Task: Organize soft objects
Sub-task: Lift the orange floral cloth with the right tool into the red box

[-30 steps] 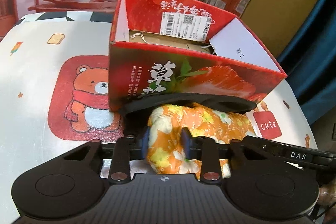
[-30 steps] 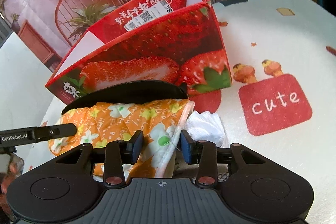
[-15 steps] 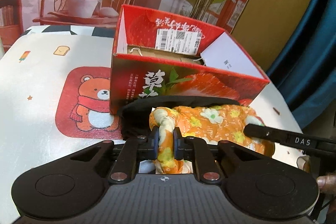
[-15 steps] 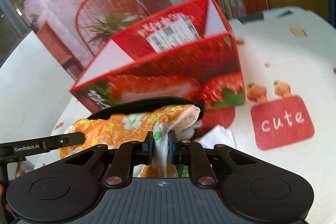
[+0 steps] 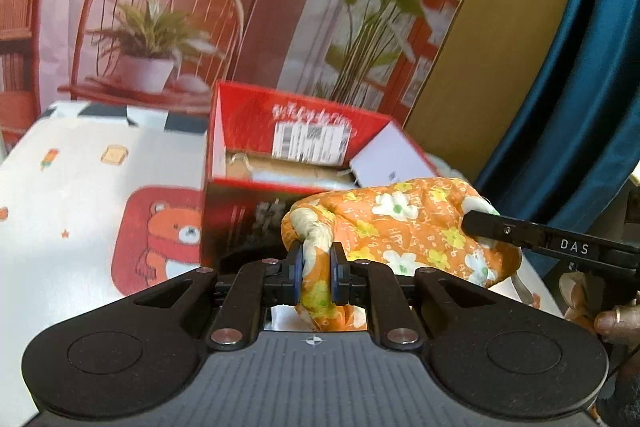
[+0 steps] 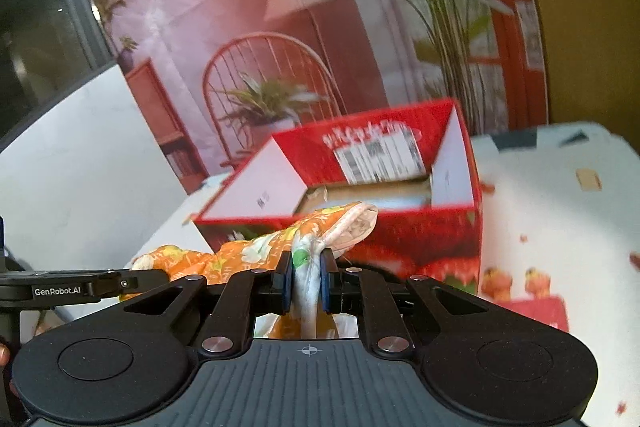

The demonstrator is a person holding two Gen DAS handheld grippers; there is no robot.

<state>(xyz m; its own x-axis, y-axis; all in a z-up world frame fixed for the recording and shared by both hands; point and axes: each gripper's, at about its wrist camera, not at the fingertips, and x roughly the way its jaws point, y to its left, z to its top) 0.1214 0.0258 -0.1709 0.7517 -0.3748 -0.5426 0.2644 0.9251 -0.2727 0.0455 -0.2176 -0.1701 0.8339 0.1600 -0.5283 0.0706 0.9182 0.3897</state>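
An orange floral padded cloth (image 5: 416, 231) hangs stretched between both grippers, lifted off the table in front of the red strawberry box (image 5: 296, 155). My left gripper (image 5: 316, 271) is shut on the cloth's left end. My right gripper (image 6: 305, 279) is shut on the pale-edged right end of the orange floral padded cloth (image 6: 256, 247), near the red strawberry box (image 6: 400, 211). The box is open at the top, and a pale cloth item with a cord lies inside. The right gripper's finger (image 5: 532, 235) shows at the right of the left wrist view.
The table wears a white cloth (image 5: 80, 179) printed with a bear patch (image 5: 160, 239) and cartoon figures (image 6: 516, 279). Behind the box stands a printed backdrop (image 5: 200, 7) of a chair and plants. A blue curtain (image 5: 592, 67) hangs at the right.
Both grippers closed on the orange cloth's two ends and lifted it off the table. The black item that lay on top of it no longer sits on the cloth.
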